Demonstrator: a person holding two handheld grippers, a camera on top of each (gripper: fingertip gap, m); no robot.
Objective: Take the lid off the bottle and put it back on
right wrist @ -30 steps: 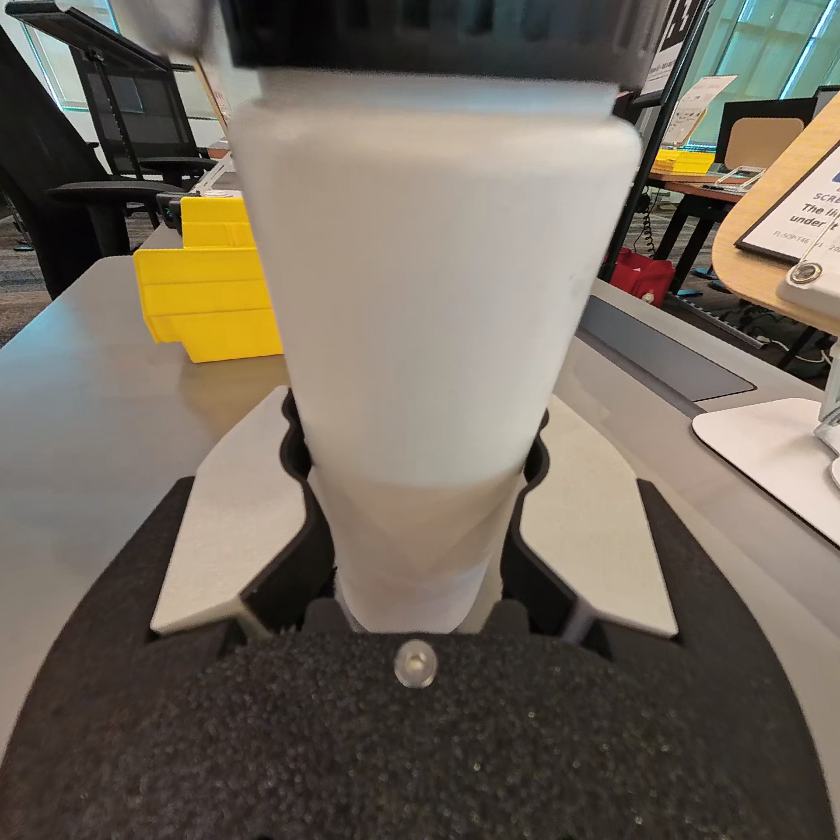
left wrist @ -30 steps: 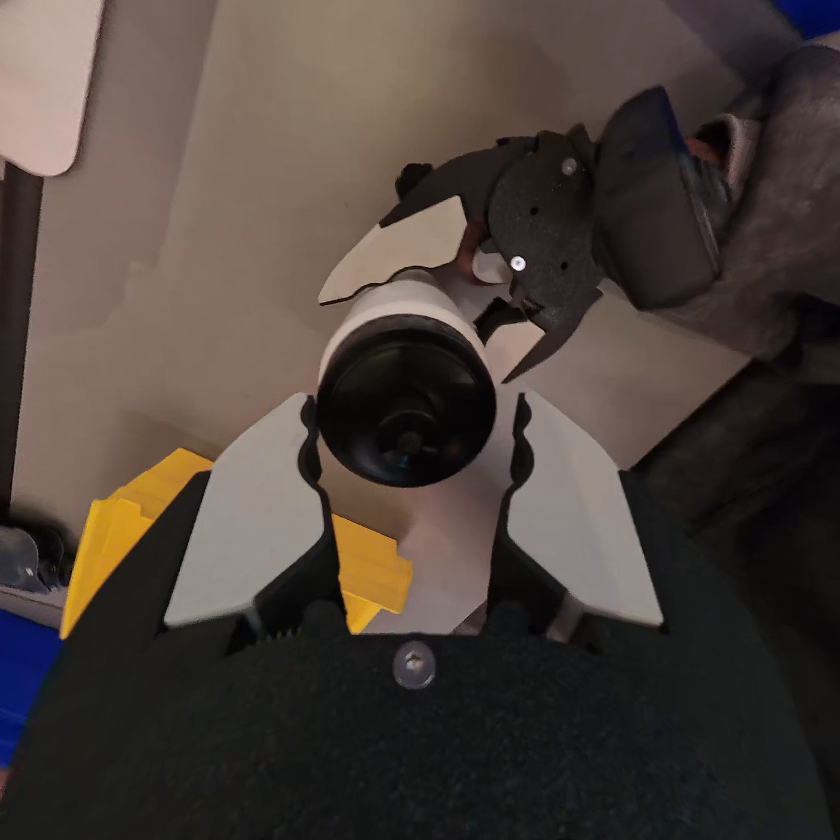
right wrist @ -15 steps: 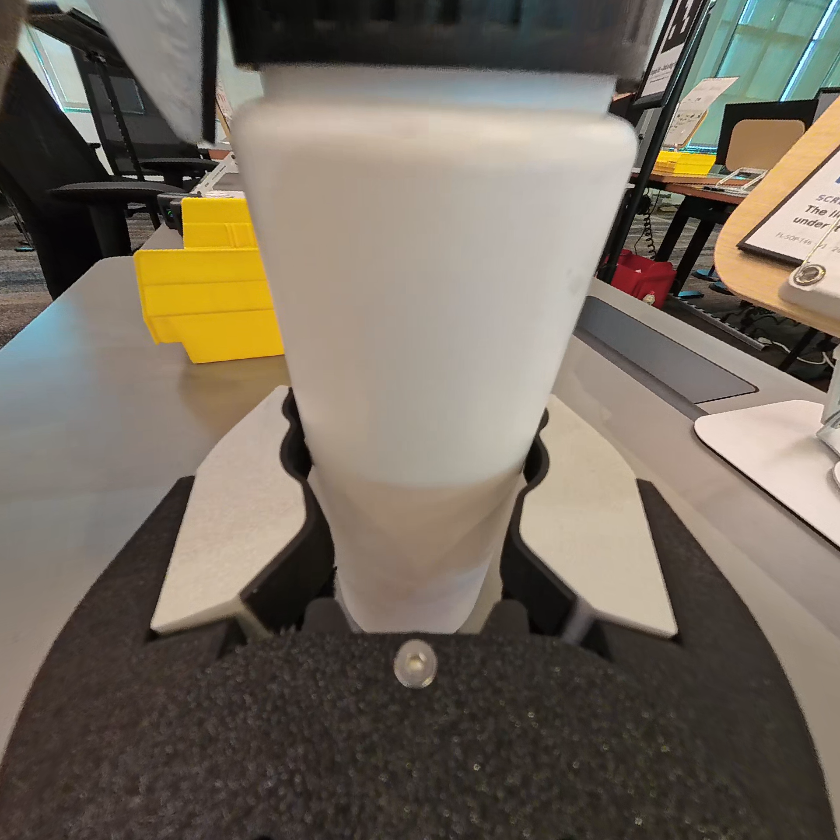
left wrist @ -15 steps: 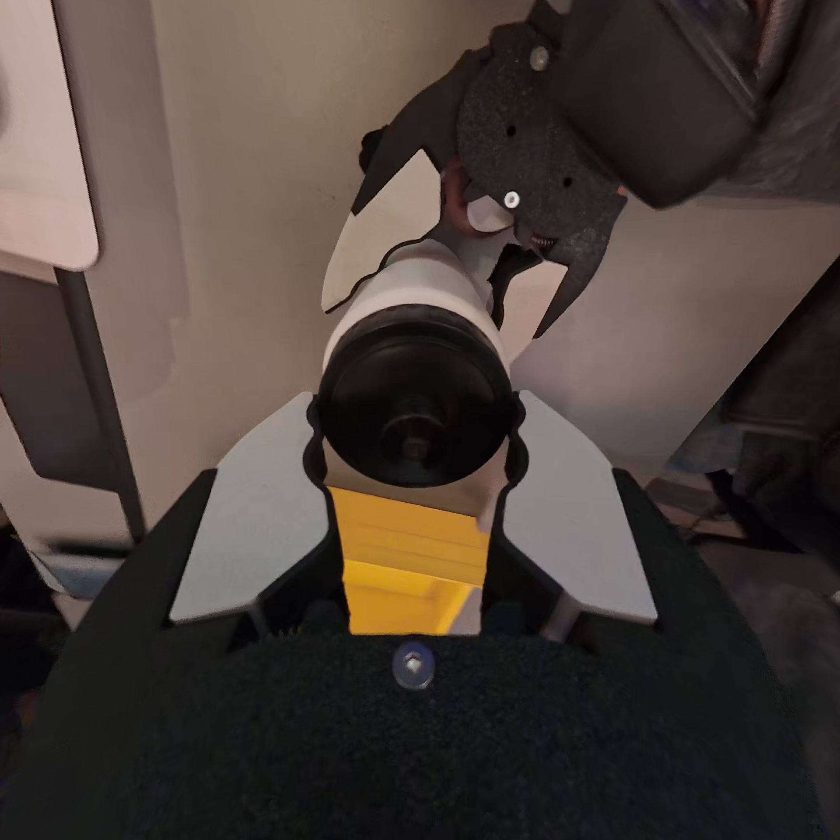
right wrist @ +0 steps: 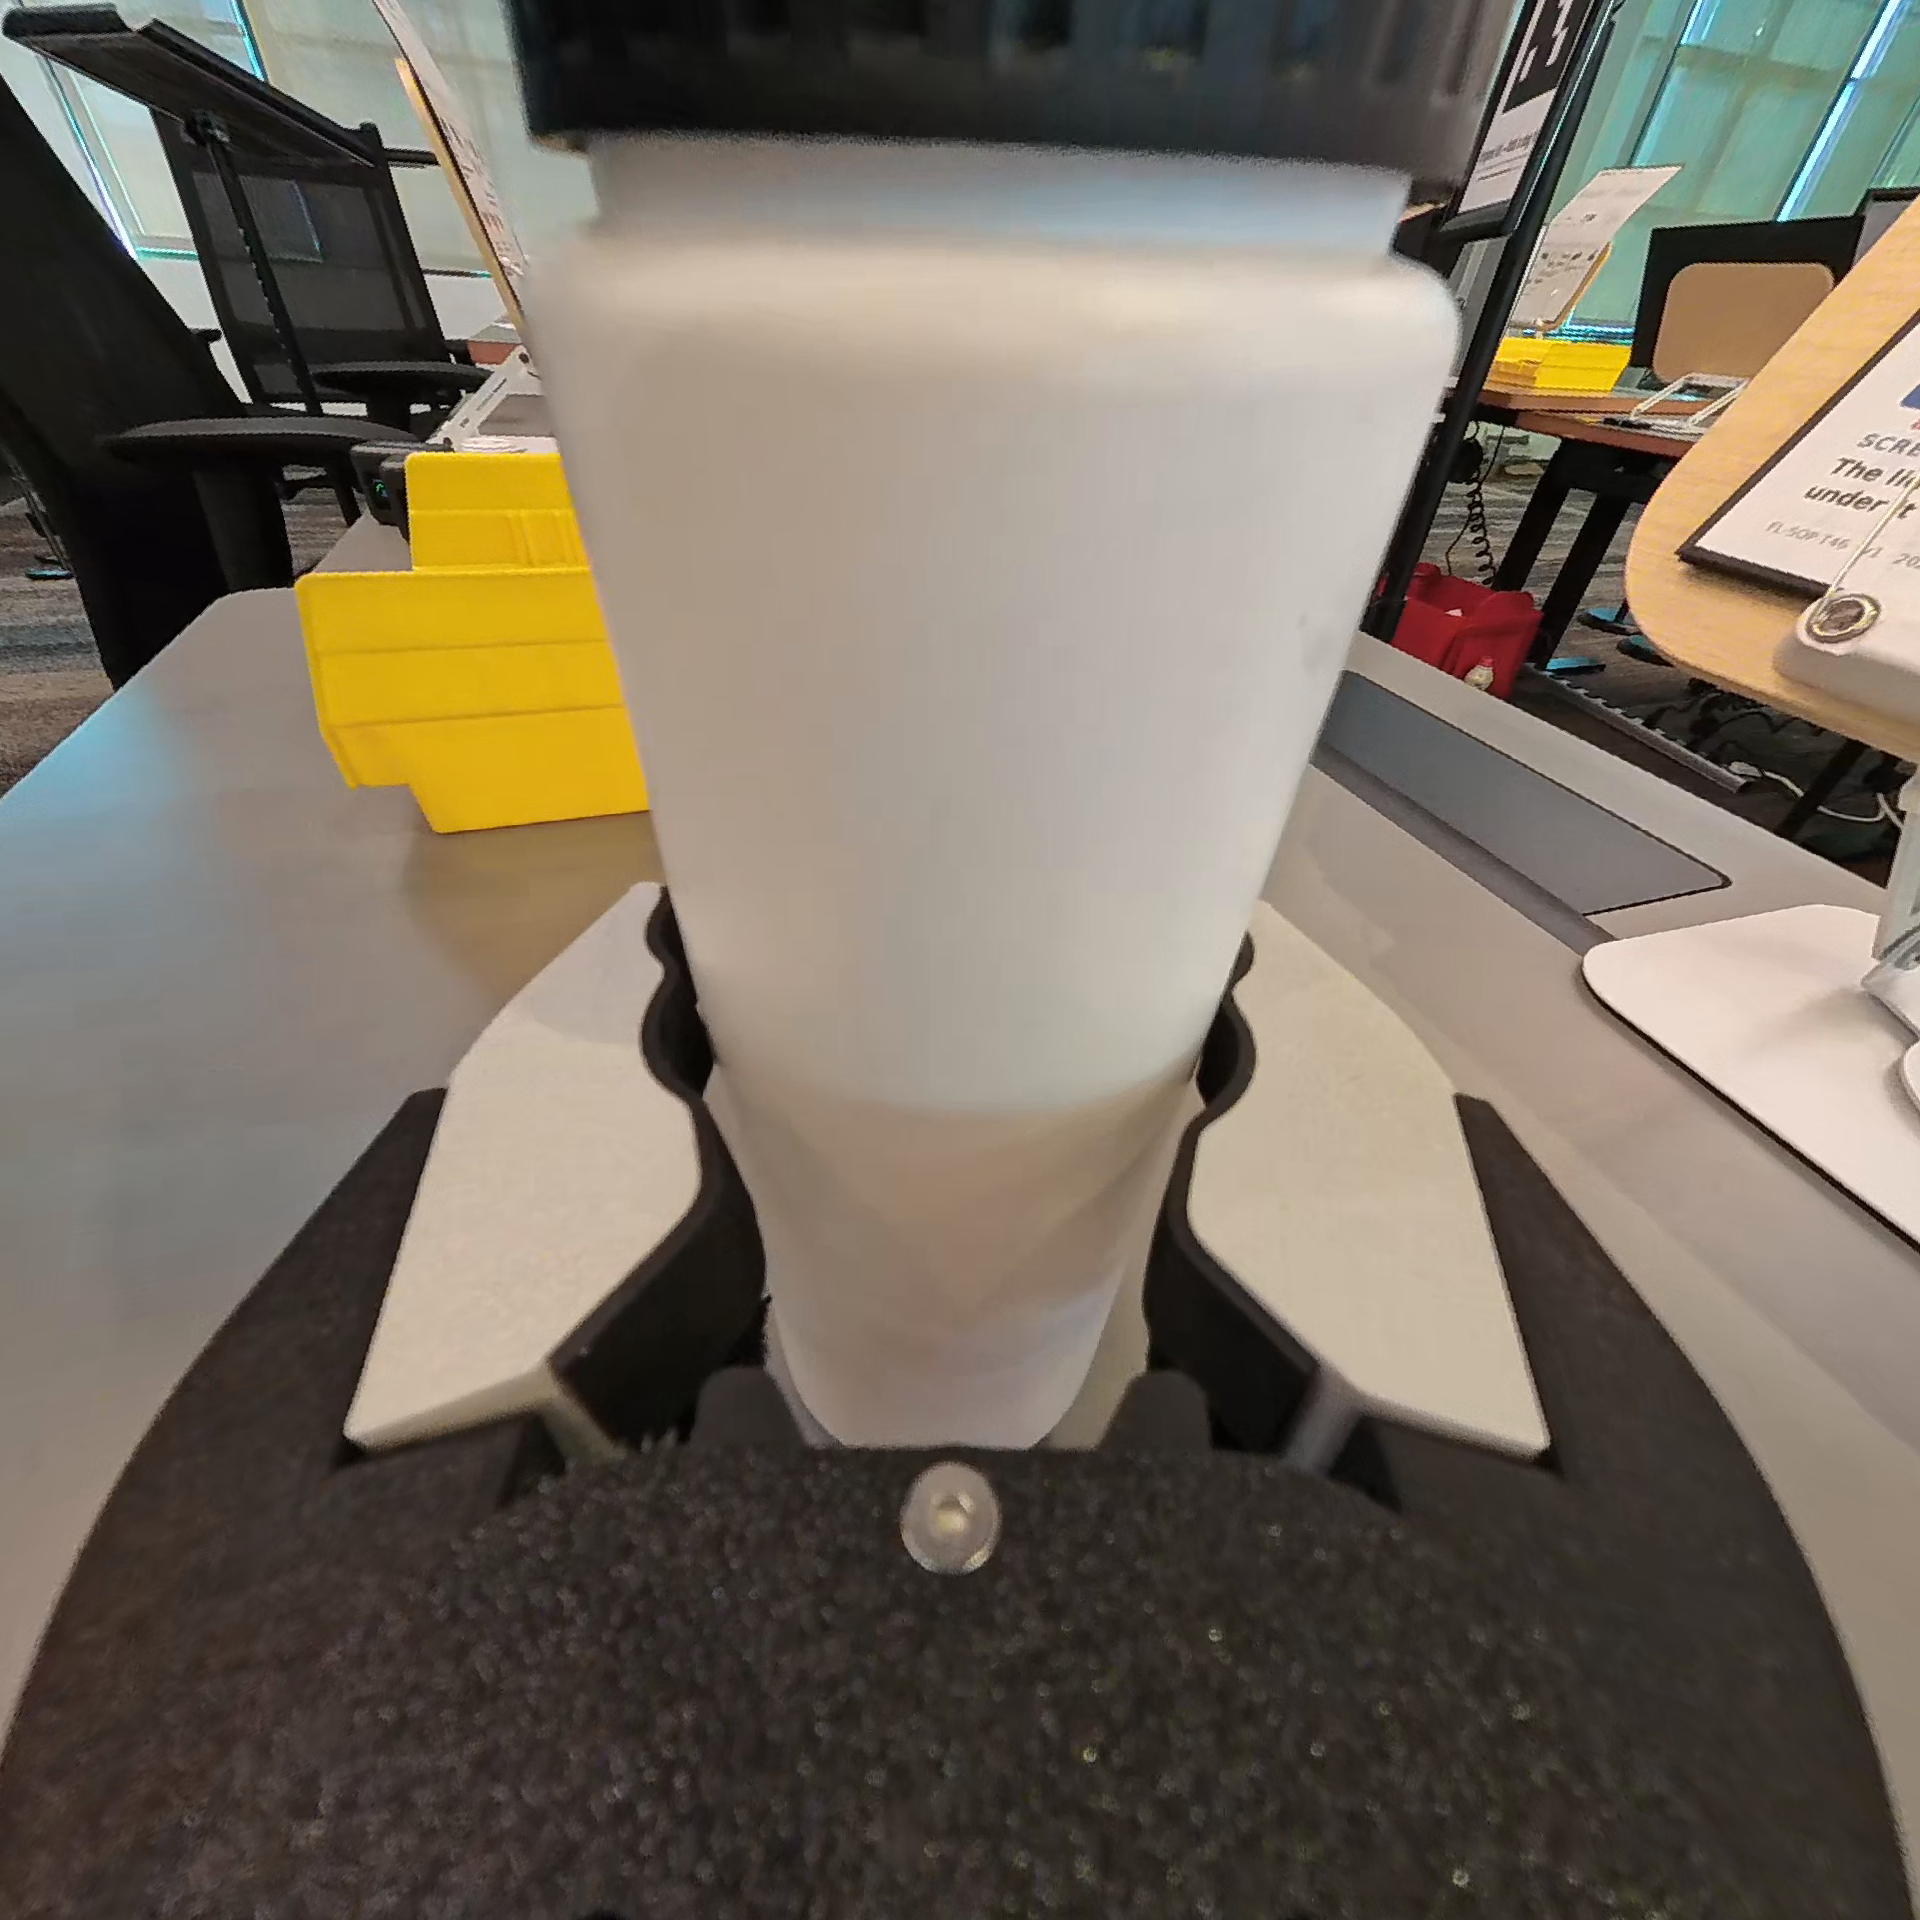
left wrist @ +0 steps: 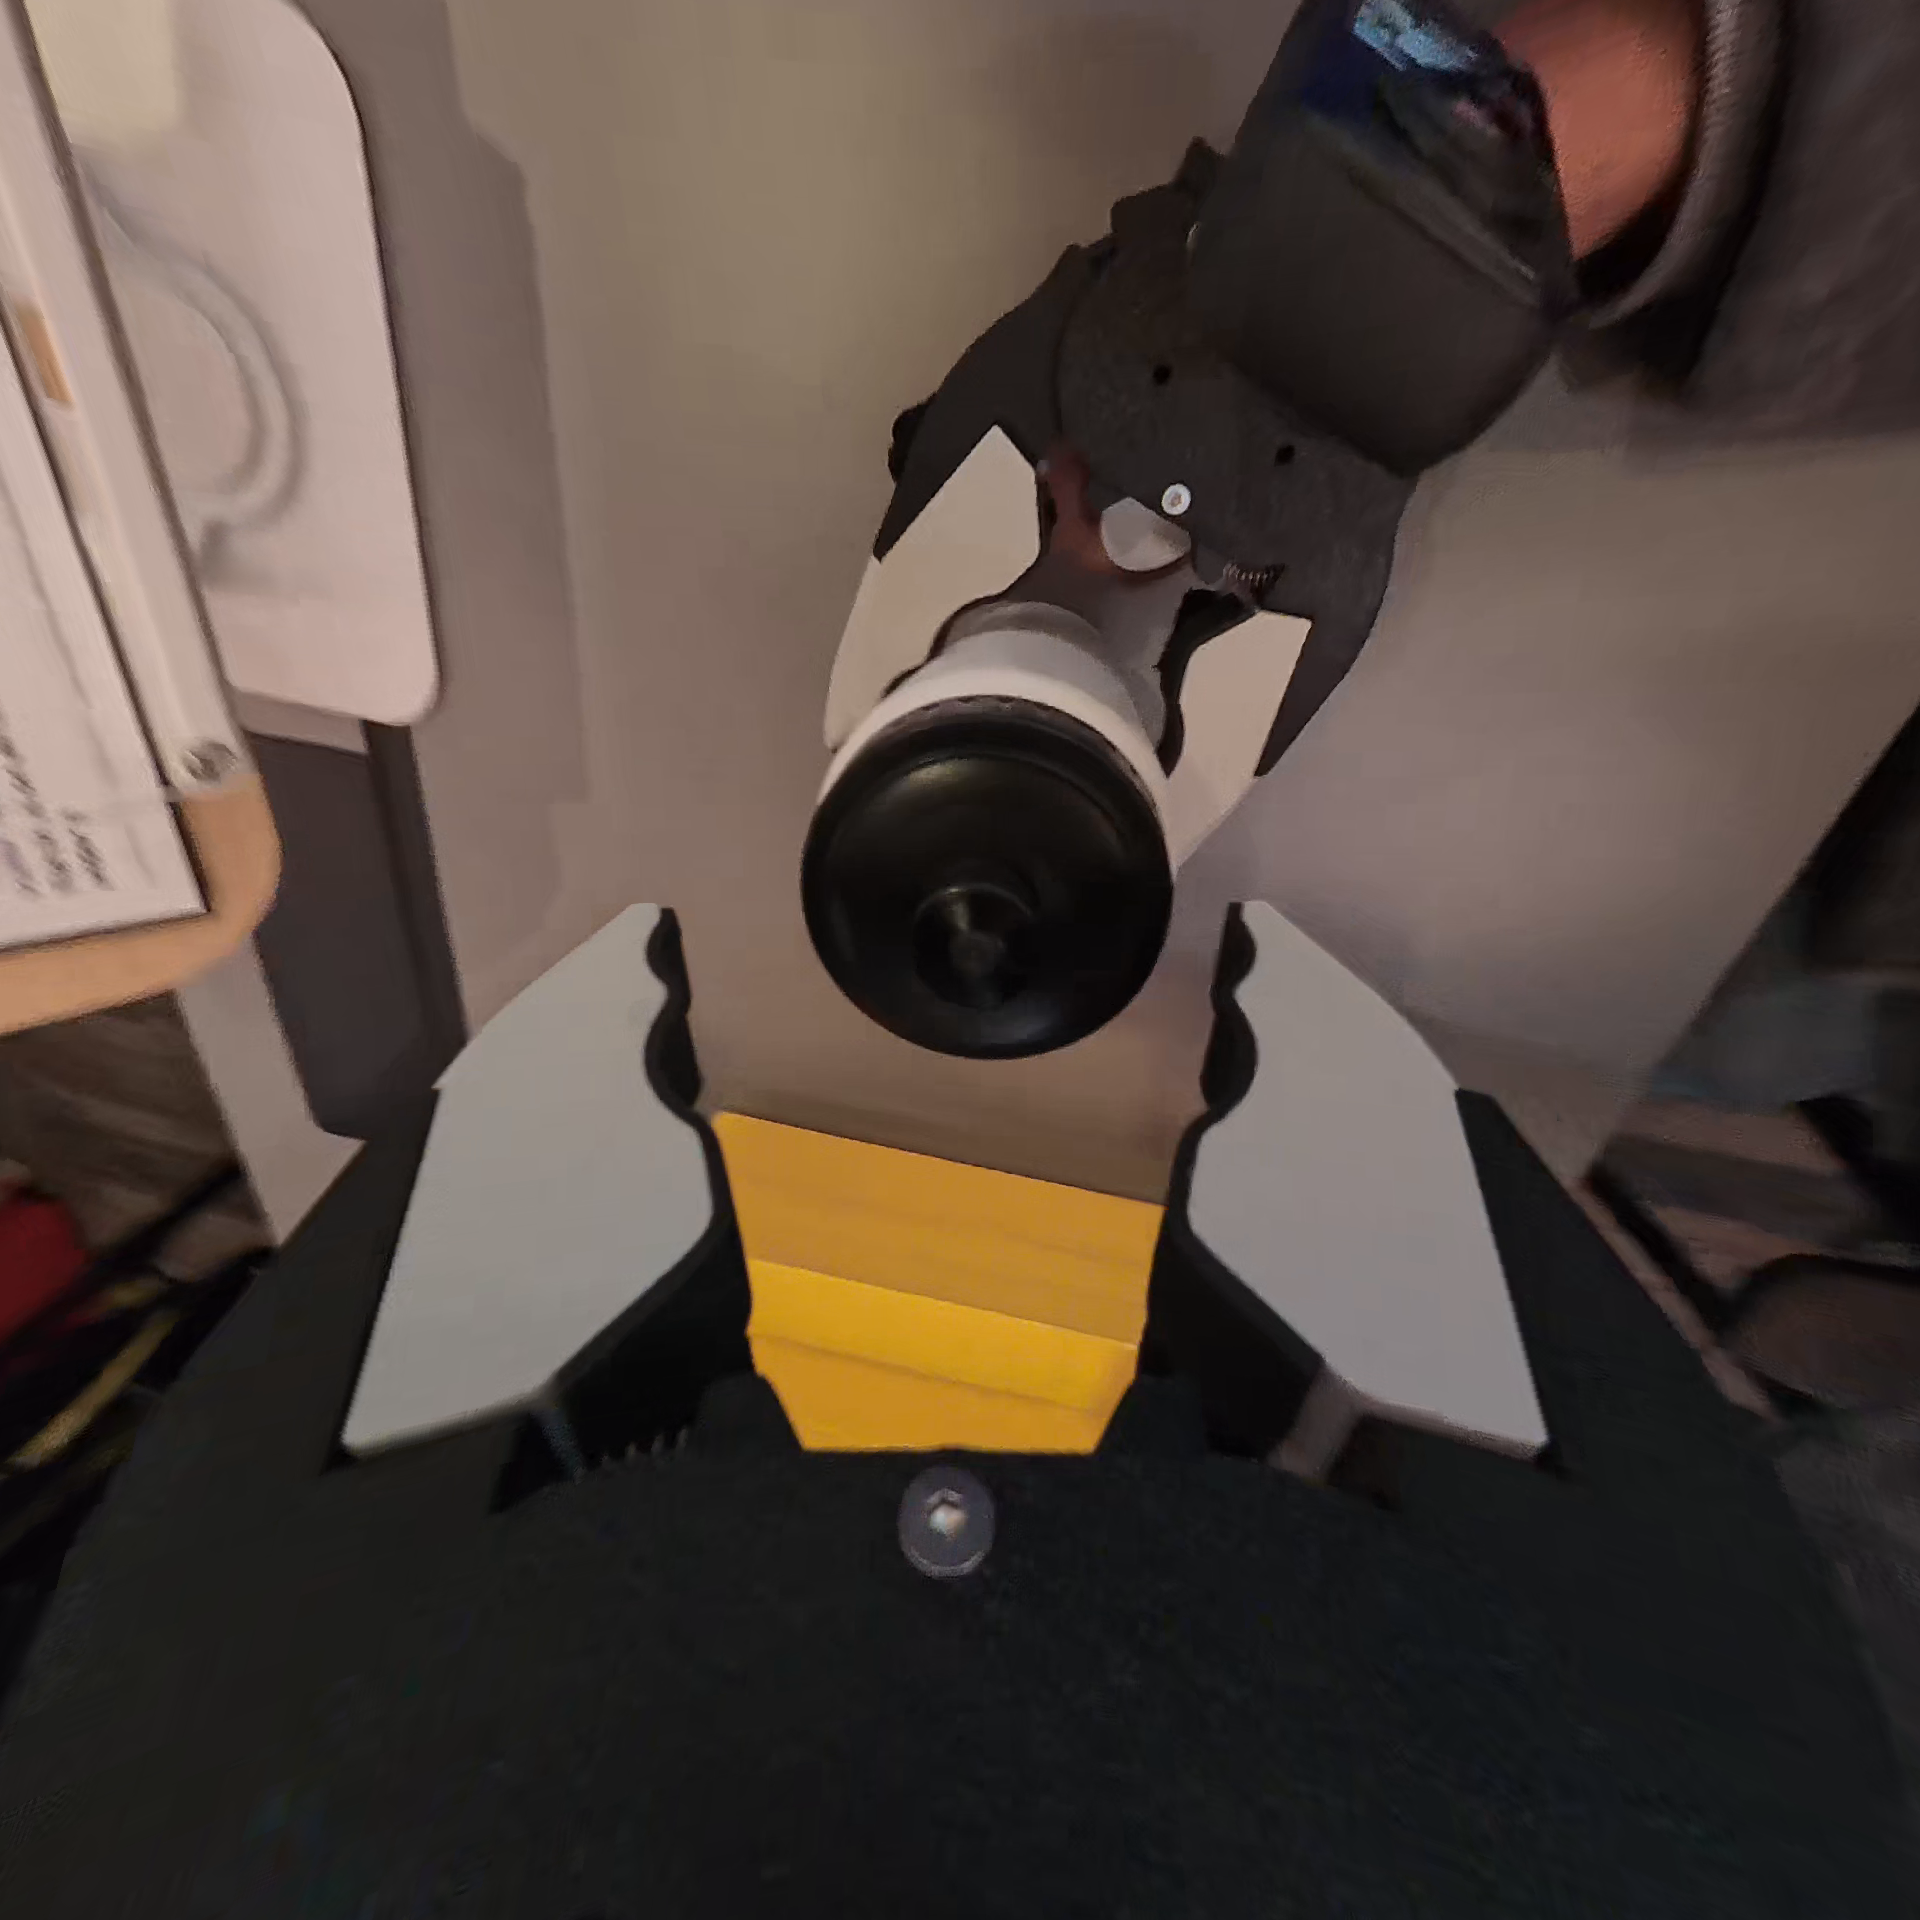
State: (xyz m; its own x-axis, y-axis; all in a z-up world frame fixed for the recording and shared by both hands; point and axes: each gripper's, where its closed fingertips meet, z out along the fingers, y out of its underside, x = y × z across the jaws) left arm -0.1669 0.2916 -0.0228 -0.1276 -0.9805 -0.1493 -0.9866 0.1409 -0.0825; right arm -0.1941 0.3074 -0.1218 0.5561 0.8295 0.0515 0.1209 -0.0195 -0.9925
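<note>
A white bottle [right wrist: 987, 644] with a black lid [right wrist: 977, 73] stands upright between my right gripper's [right wrist: 948, 914] fingers, which are shut on its lower body. In the left wrist view I look down onto the lid [left wrist: 987, 873], screwed on the white bottle [left wrist: 997, 675]. My left gripper [left wrist: 945, 920] is open, its fingers [left wrist: 582, 1122] spread wider than the lid and not touching it. The right gripper [left wrist: 1153, 582], held by a gloved hand, shows farther off in that view, gripping the bottle.
A yellow bin [right wrist: 468, 665] sits on the grey table [right wrist: 208, 935] behind and left of the bottle; it also shows in the left wrist view [left wrist: 935, 1268]. A white stand base [right wrist: 1745, 1049] and a sign board [right wrist: 1766, 499] are at the right. Office chairs stand beyond the table's left edge.
My left gripper's fingers were around the lid half a second ago; now they are wider apart and drawn back from it. The right gripper keeps holding the bottle.
</note>
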